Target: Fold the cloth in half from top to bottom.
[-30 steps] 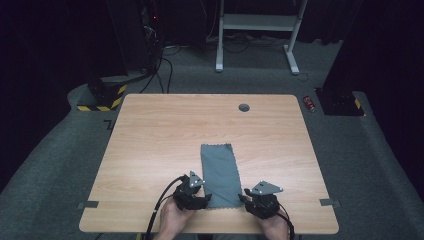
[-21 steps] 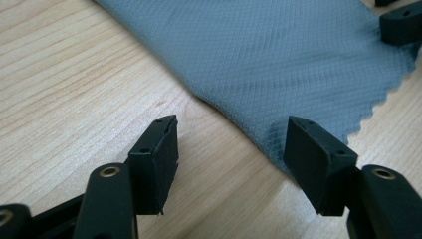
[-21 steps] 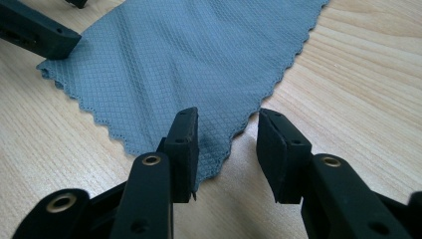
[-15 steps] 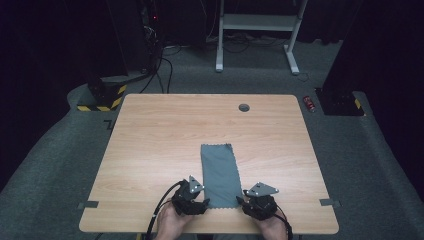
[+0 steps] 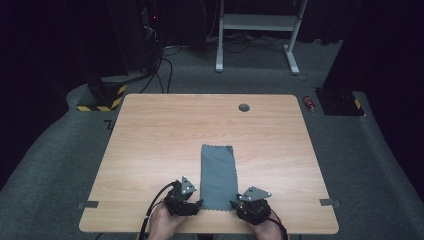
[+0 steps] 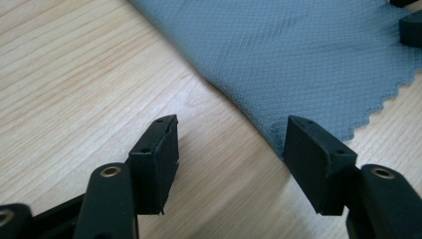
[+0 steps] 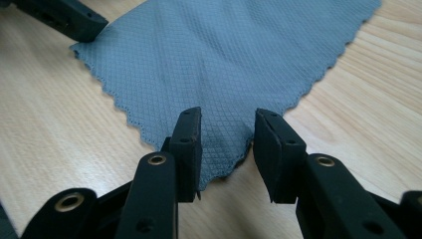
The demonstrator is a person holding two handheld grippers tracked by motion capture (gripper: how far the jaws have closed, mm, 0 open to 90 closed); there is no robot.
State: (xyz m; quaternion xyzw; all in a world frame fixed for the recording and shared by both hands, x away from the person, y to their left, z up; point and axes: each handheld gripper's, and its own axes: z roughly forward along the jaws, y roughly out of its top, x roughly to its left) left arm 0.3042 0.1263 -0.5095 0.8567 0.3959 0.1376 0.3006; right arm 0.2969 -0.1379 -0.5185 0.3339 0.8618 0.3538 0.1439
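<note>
Cloth (image 7: 234, 59) corner sits between the jaws of my right gripper (image 7: 226, 144), which stand narrowly apart around it, not yet pinched. My left gripper (image 6: 231, 144) is spread wide, the opposite near corner just touching its right finger (image 6: 318, 159). It is a grey-blue rectangle, diamond-woven, with zigzag-cut ends, flat on the pale wooden table (image 5: 150, 135). Grey carpet (image 5: 60, 160) lies beyond in a dark room.
</note>
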